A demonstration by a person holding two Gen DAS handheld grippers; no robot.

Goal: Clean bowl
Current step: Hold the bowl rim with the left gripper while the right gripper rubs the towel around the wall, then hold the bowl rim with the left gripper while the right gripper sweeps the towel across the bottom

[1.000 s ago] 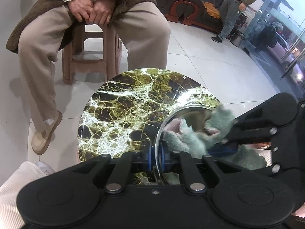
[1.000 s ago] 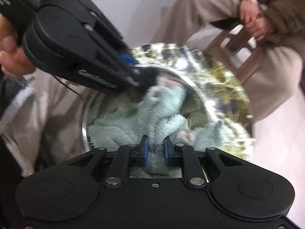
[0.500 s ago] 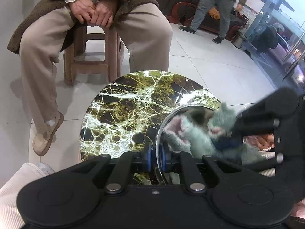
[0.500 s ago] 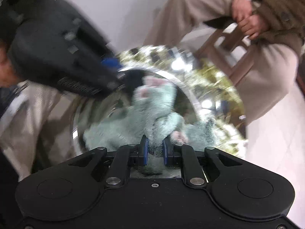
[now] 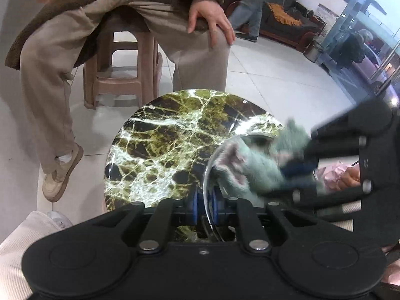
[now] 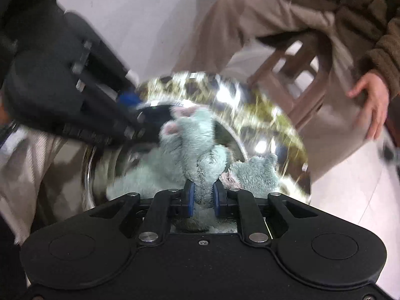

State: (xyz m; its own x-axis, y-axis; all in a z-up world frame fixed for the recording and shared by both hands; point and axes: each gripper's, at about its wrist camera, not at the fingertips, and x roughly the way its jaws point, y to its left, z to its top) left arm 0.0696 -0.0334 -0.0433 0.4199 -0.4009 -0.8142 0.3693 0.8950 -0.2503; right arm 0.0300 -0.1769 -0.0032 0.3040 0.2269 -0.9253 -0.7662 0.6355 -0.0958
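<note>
A shiny steel bowl point(image 5: 209, 165) stands at the near right edge of the round green marble table point(image 5: 175, 135). My left gripper point(image 5: 206, 203) is shut on the bowl's near rim, one blue pad on each side of the wall. A fluffy teal cloth point(image 6: 197, 147) with pink patches fills the bowl point(image 6: 117, 167). My right gripper point(image 6: 202, 196) is shut on a bunch of that cloth and points steeply down into the bowl. In the left wrist view the right gripper point(image 5: 298, 171) reaches in from the right, blurred, with the cloth point(image 5: 260, 167) at its tips.
A person in a brown coat and beige trousers point(image 5: 200, 57) sits on a plastic stool point(image 5: 122, 80) just beyond the table, a hand point(image 5: 212, 20) on one knee. Another person point(image 5: 252, 5) walks past a sofa point(image 5: 287, 22) at the back. White tiled floor surrounds the table.
The right gripper and cloth have shifted inside the bowl, now blurred. The seated person's clasped hands have parted, one now on a knee. The walker moved left. My left gripper kept still.
</note>
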